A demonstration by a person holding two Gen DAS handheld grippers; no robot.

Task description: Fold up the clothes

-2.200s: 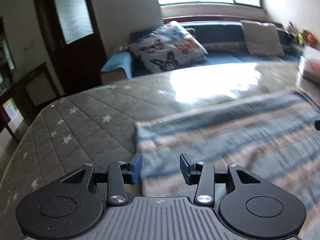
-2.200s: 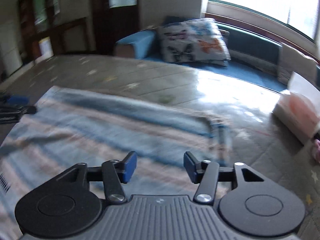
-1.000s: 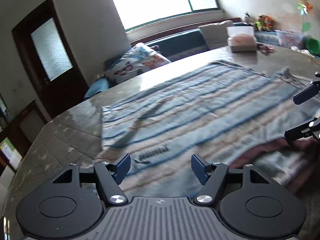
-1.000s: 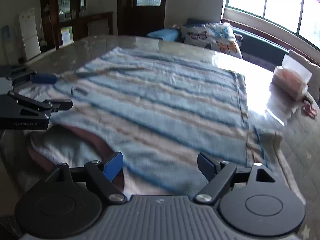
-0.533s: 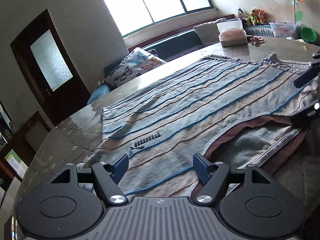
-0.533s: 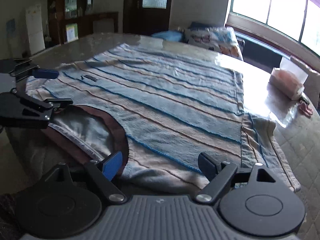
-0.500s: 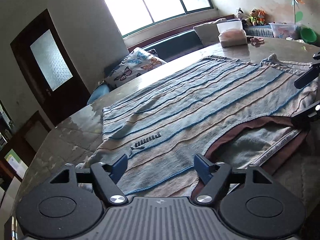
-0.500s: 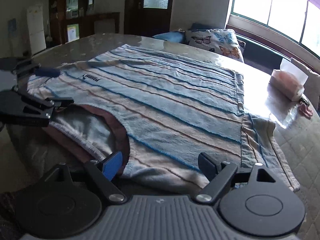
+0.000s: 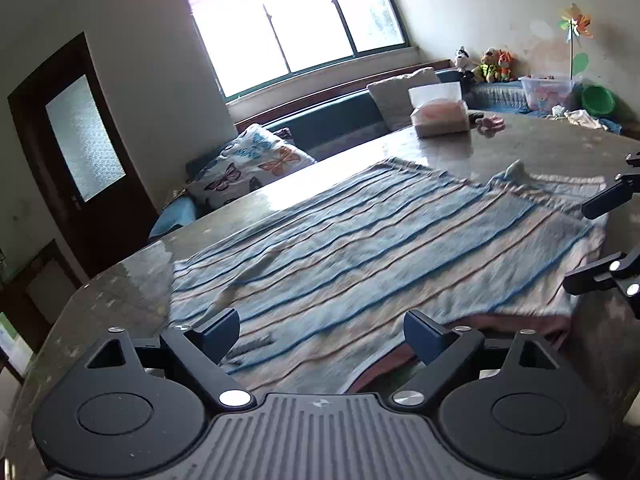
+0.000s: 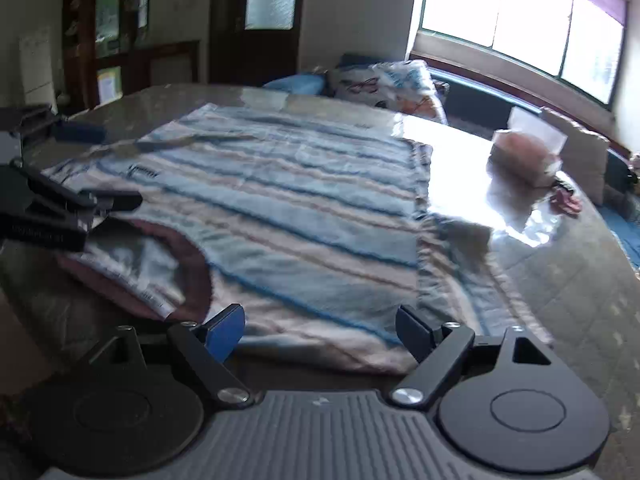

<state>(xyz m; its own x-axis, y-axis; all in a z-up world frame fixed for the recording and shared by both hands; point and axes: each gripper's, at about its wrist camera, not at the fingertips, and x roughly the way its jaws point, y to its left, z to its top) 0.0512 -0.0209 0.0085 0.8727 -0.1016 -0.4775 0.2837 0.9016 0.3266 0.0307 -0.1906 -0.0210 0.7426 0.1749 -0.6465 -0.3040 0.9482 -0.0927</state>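
Note:
A blue and pink striped T-shirt [image 9: 360, 252] [image 10: 304, 208] lies spread flat on the quilted table, its maroon-lined collar [image 10: 160, 272] toward the near edge. My left gripper [image 9: 322, 332] hovers above the shirt's near left shoulder; its jaws are opening and nothing is between them. My right gripper [image 10: 320, 330] stands open over the shirt's near right edge, empty. Each gripper shows in the other's view: the right gripper [image 9: 608, 240] at the right edge, the left gripper [image 10: 68, 204] at the left edge.
A tissue box [image 9: 440, 114] [image 10: 524, 152] and a small pink item [image 9: 490, 124] sit on the far part of the quilted table [image 9: 540, 152]. Behind it runs a bench with a butterfly cushion [image 9: 248, 168], under a window. A dark door [image 9: 80, 160] stands at left.
Both grippers have pulled back toward the near edge and lifted a little, so the shirt sits farther off. The left gripper's jaws have spread wider. The shirt lies as before.

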